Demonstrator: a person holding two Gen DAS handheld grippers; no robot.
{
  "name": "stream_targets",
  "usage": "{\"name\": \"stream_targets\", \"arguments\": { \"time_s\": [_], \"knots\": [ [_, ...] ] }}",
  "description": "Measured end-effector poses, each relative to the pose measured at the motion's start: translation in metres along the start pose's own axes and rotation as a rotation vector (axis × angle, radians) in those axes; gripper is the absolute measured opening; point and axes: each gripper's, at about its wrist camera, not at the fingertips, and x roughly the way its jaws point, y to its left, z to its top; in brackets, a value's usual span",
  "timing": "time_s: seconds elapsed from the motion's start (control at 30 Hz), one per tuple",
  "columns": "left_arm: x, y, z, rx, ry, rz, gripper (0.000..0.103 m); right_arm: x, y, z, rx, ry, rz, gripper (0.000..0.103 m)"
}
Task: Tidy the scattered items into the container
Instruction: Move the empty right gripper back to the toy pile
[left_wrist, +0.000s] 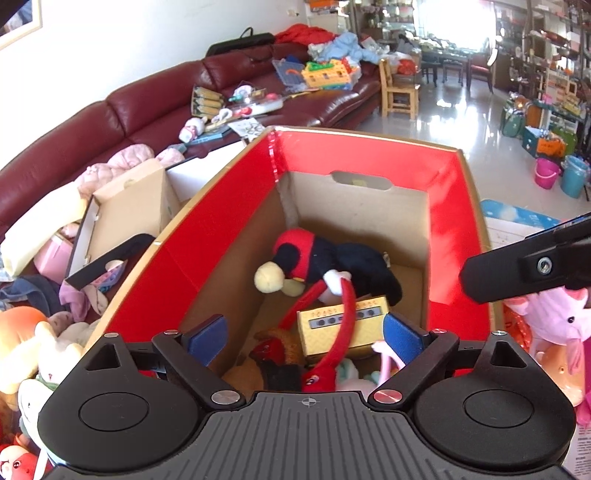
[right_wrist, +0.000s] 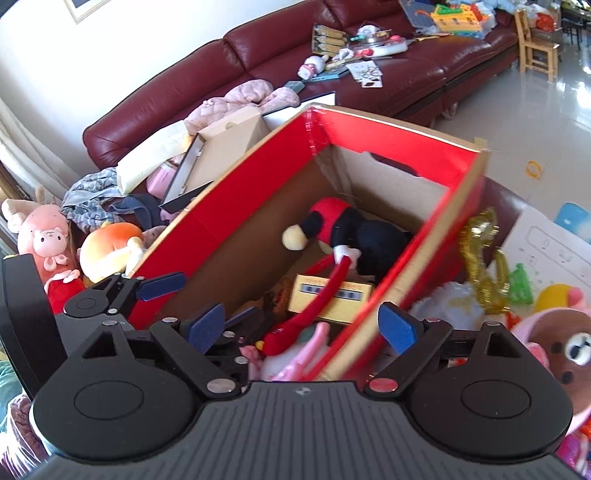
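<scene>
1 box (left_wrist: 236, 206) w/ 1 plush (left_wrist: 332, 262), 1 yellow toy (left_wrist: 343, 325); both hand-held grippers, left (left_wrist: 304, 334) & right (right_wrist: 303, 325), open, empty. Right view only: bear (right_wrist: 570, 350).

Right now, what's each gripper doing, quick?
Left gripper: open, holding nothing, above the red box.
Right gripper: open, holding nothing.

Pink plush (left_wrist: 557, 314) cut by frame edge; box near wall (right_wrist: 417, 273) blurred, perhaps motion.

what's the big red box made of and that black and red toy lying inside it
Box: looks like corrugated cardboard, bare brown inside, with glossy red on the upper flaps that catches the light. Toy: seems soft plush fabric, fuzzy and matte, with stuffed rounded shapes.
</scene>
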Motion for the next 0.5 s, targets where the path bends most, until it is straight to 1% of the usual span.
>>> {"name": "stream_targets", "arguments": {
  "time_s": [0.17,0.37,0.5],
  "knots": [
    [-0.012,-0.025,0.001,0.072,-0.037,-0.009,0.097,-0.022,-0.023,-0.008,0.047,-0.032,-0.05,0.092],
    [-0.033,-0.051,0.004,0.11,-0.078,-0.064,0.097,-0.049,-0.051,-0.021,0.096,-0.069,-0.094,0.092],
    [-0.047,-0.074,0.006,0.145,-0.1,-0.112,0.097,-0.071,-0.079,-0.038,0.136,-0.095,-0.137,0.092]
  ]
}}
